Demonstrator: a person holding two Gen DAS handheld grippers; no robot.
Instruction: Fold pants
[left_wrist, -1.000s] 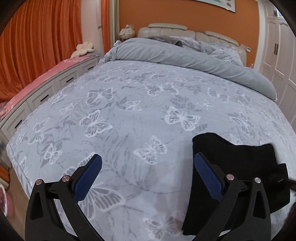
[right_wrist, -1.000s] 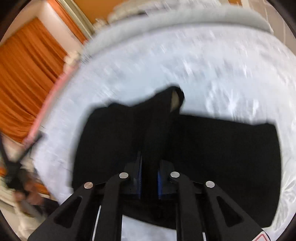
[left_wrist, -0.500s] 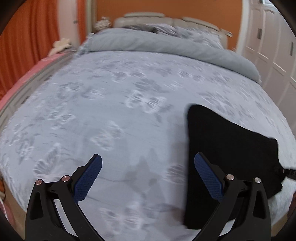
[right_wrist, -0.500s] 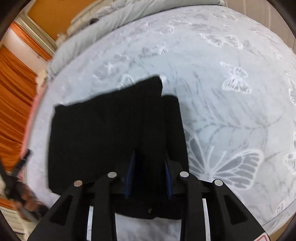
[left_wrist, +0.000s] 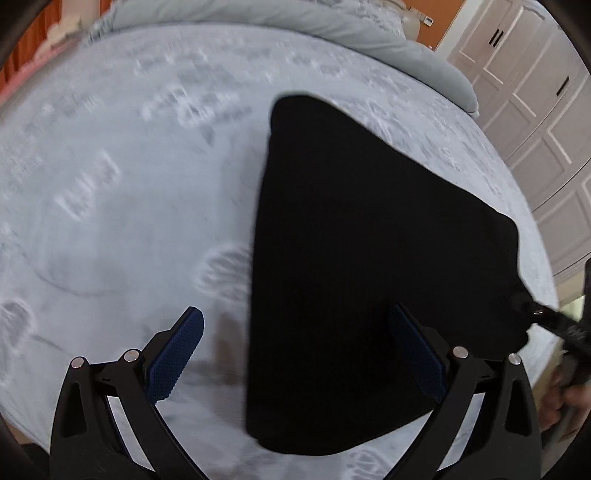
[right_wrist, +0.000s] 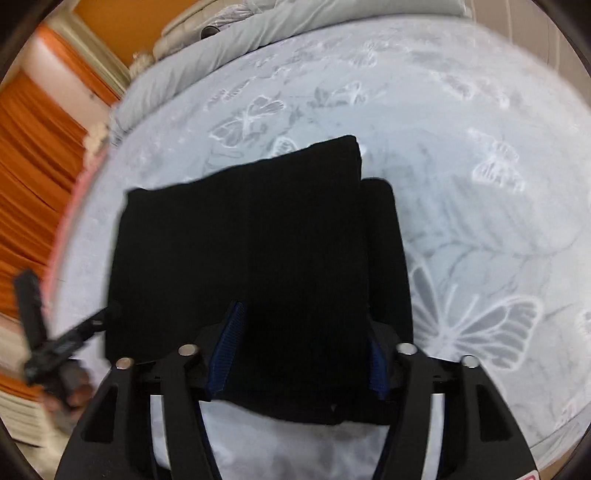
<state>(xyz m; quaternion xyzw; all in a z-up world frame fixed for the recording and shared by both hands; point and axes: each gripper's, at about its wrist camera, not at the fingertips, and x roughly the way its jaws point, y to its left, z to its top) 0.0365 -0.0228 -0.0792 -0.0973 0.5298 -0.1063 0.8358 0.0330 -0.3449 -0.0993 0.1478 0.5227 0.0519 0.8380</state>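
The black pants (left_wrist: 369, 240) lie folded into a thick rectangle on the butterfly-print bed cover (left_wrist: 129, 184). My left gripper (left_wrist: 297, 354) hangs open over the pants' left edge, one pad above the cloth and the other above bare cover. In the right wrist view the pants (right_wrist: 240, 240) fill the middle. My right gripper (right_wrist: 302, 358) stands at their near edge. Its jaws are closing, with the fold between the blue pads, which do not press on it. The left gripper (right_wrist: 103, 317) shows by the pants' left corner, the right gripper (left_wrist: 532, 314) by the right corner.
A grey duvet (left_wrist: 369, 40) is rolled up at the head of the bed. White wardrobe doors (left_wrist: 535, 92) stand to the right and orange curtains (right_wrist: 29, 155) to the left. The bed's near edge runs just under both grippers. A hand (right_wrist: 74, 395) holds the left gripper.
The left gripper has tipped downward and moved closer over the pants. The right gripper's jaws, shut on a raised fold before, now stand apart, and the fold lies flat.
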